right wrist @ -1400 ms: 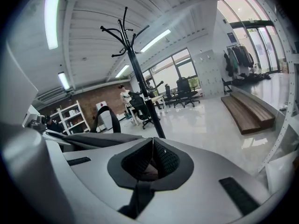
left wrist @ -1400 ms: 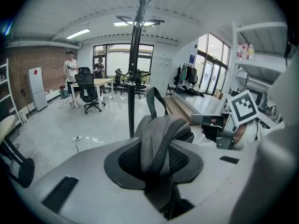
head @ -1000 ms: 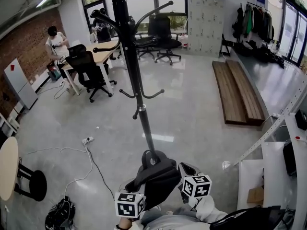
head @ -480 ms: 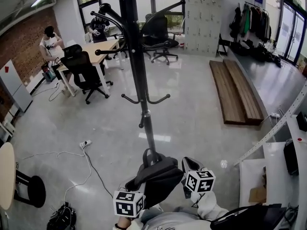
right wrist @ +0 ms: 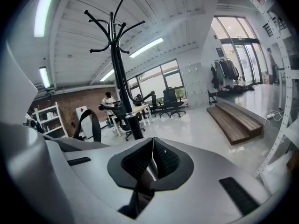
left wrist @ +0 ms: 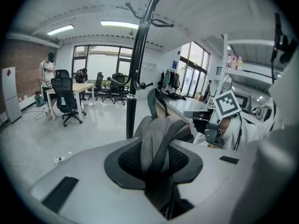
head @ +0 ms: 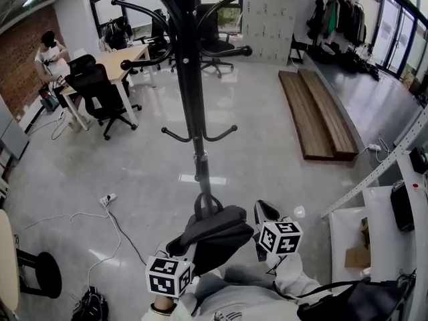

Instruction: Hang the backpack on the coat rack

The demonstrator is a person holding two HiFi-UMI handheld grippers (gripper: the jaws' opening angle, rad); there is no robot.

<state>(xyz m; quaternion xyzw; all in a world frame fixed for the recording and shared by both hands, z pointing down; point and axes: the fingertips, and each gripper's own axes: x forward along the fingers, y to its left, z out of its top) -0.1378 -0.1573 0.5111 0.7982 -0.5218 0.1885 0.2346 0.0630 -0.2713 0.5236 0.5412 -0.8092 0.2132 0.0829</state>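
While aloft, one backpack (head: 214, 236), one rack (head: 193, 112).

Dark grey backpack (head: 214, 236) up off the floor, top loop upright, just before upright black coat rack (head: 194, 112), unhooked.

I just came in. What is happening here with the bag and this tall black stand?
A person carries a dark backpack with two tools. The left hand-held gripper is shut on the bag's mesh strap. The right hand-held gripper has its jaws together at the bag's right side; whether they pinch a thin part is unclear. The backpack is in the air in front of the black coat rack, its top loop toward the pole. It hangs on no hook yet.
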